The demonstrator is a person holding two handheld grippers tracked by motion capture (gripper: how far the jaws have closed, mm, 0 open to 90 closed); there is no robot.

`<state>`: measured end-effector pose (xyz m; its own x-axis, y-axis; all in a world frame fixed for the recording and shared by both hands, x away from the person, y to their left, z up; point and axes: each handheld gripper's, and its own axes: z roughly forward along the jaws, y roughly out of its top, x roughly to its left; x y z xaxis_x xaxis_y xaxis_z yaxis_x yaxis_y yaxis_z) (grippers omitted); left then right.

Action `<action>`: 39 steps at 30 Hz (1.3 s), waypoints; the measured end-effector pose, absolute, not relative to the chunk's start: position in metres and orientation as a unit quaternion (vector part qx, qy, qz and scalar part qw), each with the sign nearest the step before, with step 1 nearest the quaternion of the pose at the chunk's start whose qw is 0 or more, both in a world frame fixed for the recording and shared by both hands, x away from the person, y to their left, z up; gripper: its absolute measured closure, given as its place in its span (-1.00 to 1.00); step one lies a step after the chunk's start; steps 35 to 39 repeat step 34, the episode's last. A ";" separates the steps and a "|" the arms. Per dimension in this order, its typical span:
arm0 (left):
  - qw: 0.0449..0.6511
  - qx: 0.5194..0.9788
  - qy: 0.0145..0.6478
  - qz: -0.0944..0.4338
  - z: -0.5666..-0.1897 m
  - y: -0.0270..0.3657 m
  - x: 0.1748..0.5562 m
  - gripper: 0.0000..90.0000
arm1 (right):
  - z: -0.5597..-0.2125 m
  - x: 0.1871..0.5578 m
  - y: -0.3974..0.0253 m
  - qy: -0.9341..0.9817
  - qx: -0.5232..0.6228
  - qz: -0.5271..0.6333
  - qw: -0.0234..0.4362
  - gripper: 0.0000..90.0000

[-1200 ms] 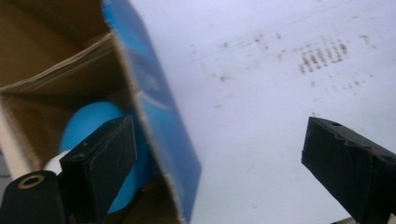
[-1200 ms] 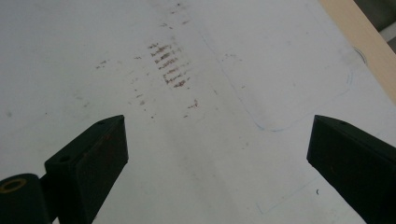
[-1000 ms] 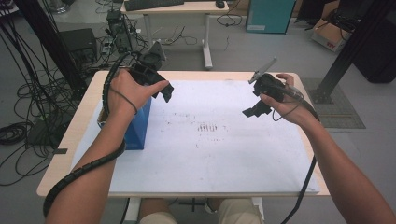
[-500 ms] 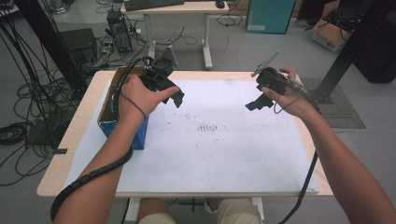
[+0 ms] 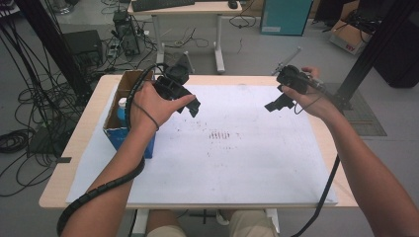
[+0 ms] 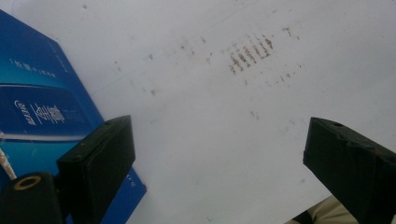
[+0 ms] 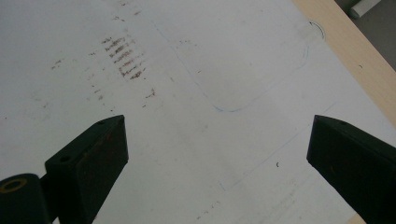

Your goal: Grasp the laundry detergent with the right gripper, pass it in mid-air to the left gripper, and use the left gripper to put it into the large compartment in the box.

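Hovering over one white sheet point(image 5: 232, 163): two empty grippers, one blue box point(image 5: 129, 140).

I see a wooden table point(image 5: 94, 123) w/ a stained white sheet point(image 5: 237, 158) over most of it; blue carton point(image 5: 114, 134) sits at left edge.

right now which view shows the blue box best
The high view: the whole box shows, open-topped at the table's left edge, a bottle cap inside. The left gripper view catches only its printed blue side beside the left jaw.
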<state>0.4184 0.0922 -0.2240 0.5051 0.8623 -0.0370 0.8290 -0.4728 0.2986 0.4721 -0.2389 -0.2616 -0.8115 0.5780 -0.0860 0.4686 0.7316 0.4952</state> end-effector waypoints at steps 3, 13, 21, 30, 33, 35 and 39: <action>0.140 0.856 0.494 0.058 -0.226 0.092 0.419 -0.79 | -0.262 0.473 -0.239 0.924 0.281 0.229 0.118 -0.88; 0.142 0.856 0.494 0.055 -0.228 0.093 0.419 -0.79 | -0.261 0.474 -0.238 0.925 0.282 0.224 0.117 -0.88; 0.144 0.857 0.491 0.056 -0.227 0.092 0.418 -0.79 | -0.260 0.473 -0.239 0.927 0.280 0.221 0.118 -0.88; 0.145 0.858 0.490 0.053 -0.227 0.091 0.417 -0.79 | -0.261 0.472 -0.240 0.927 0.279 0.221 0.118 -0.88; 0.148 0.858 0.489 0.055 -0.227 0.091 0.416 -0.79 | -0.261 0.471 -0.239 0.925 0.284 0.223 0.118 -0.88; 0.147 0.858 0.489 0.054 -0.227 0.090 0.416 -0.79 | -0.261 0.472 -0.240 0.927 0.278 0.221 0.119 -0.88; 0.147 0.858 0.489 0.054 -0.227 0.090 0.416 -0.79 | -0.261 0.472 -0.240 0.927 0.278 0.221 0.119 -0.88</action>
